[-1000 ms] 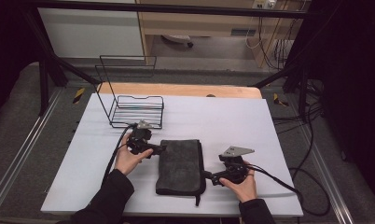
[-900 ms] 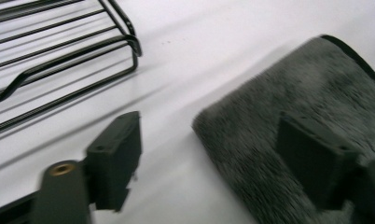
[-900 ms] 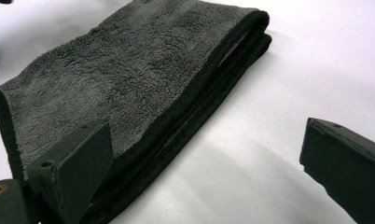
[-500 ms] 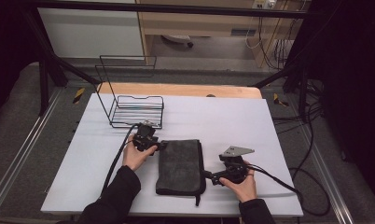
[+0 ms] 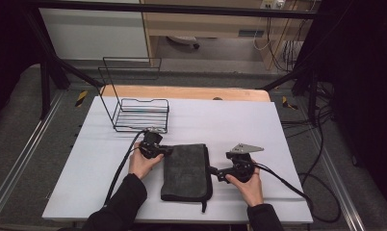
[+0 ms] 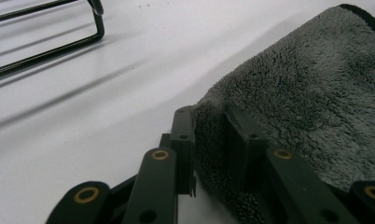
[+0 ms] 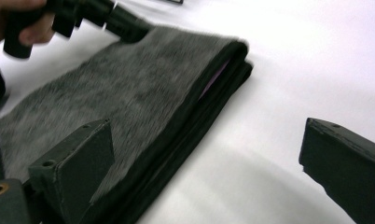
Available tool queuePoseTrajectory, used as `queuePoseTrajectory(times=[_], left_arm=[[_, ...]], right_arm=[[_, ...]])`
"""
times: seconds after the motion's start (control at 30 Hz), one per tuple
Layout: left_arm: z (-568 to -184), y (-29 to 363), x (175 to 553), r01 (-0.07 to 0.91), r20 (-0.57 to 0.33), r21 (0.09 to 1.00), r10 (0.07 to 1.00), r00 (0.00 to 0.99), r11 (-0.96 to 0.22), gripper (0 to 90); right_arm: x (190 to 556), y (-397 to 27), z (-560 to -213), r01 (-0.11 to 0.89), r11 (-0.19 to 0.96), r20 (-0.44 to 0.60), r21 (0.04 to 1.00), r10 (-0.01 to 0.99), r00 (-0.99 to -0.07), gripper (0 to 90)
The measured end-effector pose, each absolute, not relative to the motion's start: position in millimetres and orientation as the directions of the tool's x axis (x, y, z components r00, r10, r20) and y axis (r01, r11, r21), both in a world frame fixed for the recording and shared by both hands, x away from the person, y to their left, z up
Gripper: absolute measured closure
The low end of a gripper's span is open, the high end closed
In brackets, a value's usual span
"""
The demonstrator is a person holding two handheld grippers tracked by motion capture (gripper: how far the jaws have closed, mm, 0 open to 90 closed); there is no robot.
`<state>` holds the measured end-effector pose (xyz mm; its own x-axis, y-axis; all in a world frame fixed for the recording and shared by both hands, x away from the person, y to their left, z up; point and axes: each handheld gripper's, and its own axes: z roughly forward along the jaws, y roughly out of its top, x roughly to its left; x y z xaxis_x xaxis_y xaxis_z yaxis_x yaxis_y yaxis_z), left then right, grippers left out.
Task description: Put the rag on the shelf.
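Dark grey folded towel [image 5: 187, 171] lying flat on white table [image 5: 288, 144], near the person's edge, between the two hands. Several layers stacked, visible along the folded edge in the right gripper view [image 7: 129, 107]; short loop or strap sticking out at the near corner in the high view. Left gripper [image 5: 163, 150] held at the towel's far left corner, low to the table, cable trailing back along the left sleeve. In the left gripper view, jaws just closed in on the towel [image 6: 307, 93], a fold of pile pinched between the two pads [image 6: 183, 135], corner bunched up between them. Right gripper [image 5: 213, 172] held level at the towel's right edge, grey three-cornered plate on top, cable running off to the right. In the right gripper view, jaws spread wide, one finger [image 7: 78, 158] over the towel's top surface, the other well off over bare table, nothing pinched; contact of the near finger with the pile not determinable. Black wire rack [image 5: 141, 108] standing at the far left of the table, just beyond the left gripper, apart from the towel. Wooden board [image 5: 191, 92] along the table's far edge.
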<state>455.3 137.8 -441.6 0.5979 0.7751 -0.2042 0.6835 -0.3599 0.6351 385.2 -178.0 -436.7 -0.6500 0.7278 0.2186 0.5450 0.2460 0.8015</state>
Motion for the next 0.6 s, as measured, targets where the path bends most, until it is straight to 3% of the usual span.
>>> queuePoseTrajectory(times=[0.2,0.33,0.43,0.6], left_arm=[[-442.3,134.4,452.9,0.673,-0.184,0.642,0.778,0.601,-0.367,76.6],[-442.7,135.5,453.2,0.671,-0.186,0.643,0.774,0.605,-0.370,76.7],[-443.4,137.5,454.5,0.677,-0.205,0.642,0.770,0.604,-0.360,76.8],[-443.7,137.7,454.6,0.675,-0.205,0.643,0.768,0.607,-0.361,76.8]], right_arm=[[406.6,-162.9,-425.9,0.544,0.218,0.213,0.810,0.756,-0.619,3.7],[421.1,-151.2,-424.1,0.547,0.237,0.201,0.803,0.757,-0.622,9.1],[437.2,-138.5,-429.4,0.574,0.241,0.201,0.783,0.776,-0.599,21.1],[450.6,-134.6,-442.7,0.619,0.246,0.209,0.746,0.796,-0.568,33.3]])
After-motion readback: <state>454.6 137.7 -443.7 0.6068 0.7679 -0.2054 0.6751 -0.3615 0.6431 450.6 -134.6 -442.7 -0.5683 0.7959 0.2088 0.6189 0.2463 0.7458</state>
